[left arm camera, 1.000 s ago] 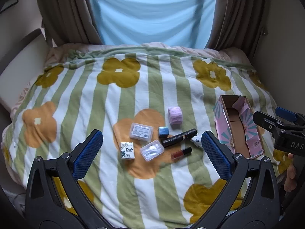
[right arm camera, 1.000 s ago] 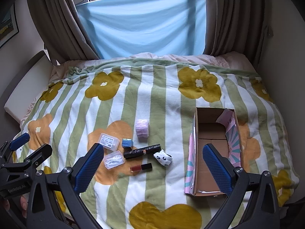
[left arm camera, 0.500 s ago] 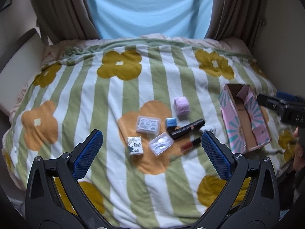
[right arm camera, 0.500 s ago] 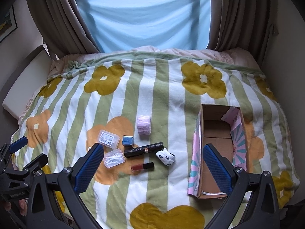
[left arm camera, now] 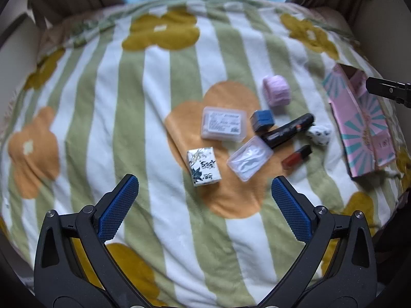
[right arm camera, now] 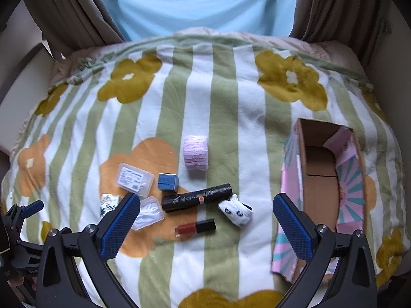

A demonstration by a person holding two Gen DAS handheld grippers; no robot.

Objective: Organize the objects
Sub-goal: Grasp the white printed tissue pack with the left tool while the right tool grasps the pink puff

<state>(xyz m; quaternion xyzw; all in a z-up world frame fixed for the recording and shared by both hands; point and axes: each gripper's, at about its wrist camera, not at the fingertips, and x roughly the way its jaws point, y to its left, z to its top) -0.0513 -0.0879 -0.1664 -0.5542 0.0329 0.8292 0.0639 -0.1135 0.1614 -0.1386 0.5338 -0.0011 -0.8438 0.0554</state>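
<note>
Your left hand-held gripper [left arm camera: 203,200], fingers spread wide and empty, is hovering directly before the white patterned box [left arm camera: 203,165] lying mid-bed, its long axis pointing away from you, while your equally open right hand-held gripper [right arm camera: 205,220] is sitting nearer the cardboard box [right arm camera: 321,177].

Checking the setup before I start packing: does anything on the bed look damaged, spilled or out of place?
Nothing looks spilled or broken. The small items lie in a loose cluster on the blanket, none in the cardboard box, which holds nothing visible. The box's pink printed wall bows outward, so the box sits a little out of shape.
</note>
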